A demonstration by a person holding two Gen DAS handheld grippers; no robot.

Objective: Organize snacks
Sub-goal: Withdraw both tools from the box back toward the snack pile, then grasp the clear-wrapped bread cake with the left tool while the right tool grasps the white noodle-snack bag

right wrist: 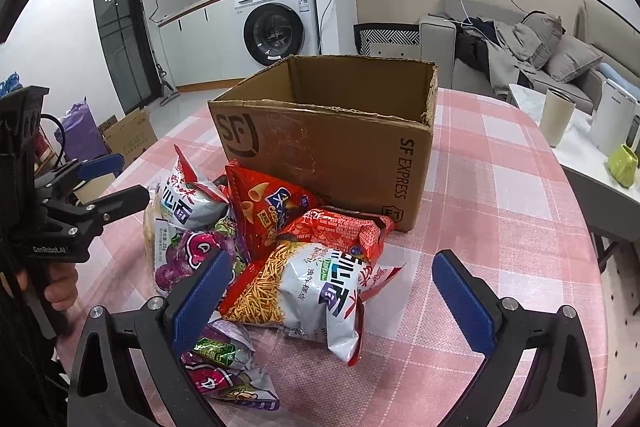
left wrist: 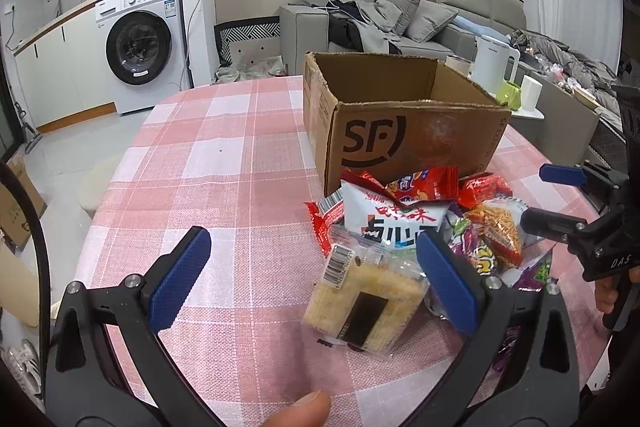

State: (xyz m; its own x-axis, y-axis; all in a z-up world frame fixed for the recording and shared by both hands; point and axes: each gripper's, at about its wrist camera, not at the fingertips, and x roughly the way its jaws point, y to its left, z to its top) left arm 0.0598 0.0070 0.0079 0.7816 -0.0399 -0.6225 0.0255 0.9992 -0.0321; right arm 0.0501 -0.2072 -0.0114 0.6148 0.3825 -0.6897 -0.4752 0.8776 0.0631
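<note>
An open brown cardboard box (left wrist: pixel 416 131) (right wrist: pixel 332 151) stands on the pink checked tablecloth (left wrist: pixel 224 171) (right wrist: pixel 492 211). A heap of snack bags lies against its near side. In the left wrist view a clear packet of pale crackers (left wrist: pixel 360 299) lies nearest, between the fingers of my open left gripper (left wrist: pixel 312 267), with a white and red bag (left wrist: pixel 392 219) behind it. My right gripper (right wrist: pixel 332 291) is open over a white noodle-snack bag (right wrist: pixel 312 287). Red bags (right wrist: pixel 272 211) and purple bags (right wrist: pixel 192 255) lie around it. Each gripper shows in the other's view, the right gripper (left wrist: pixel 540 199) and the left gripper (right wrist: pixel 120 179).
A thumb tip (left wrist: pixel 304 407) shows at the bottom edge. A side table (right wrist: pixel 584 143) to the right carries a beige cup (right wrist: pixel 556 119), a green mug (right wrist: pixel 622 165) and a white kettle (left wrist: pixel 494 67). A washing machine (left wrist: pixel 140 43), a grey sofa (left wrist: pixel 384 23) and floor boxes (right wrist: pixel 128 135) surround the table.
</note>
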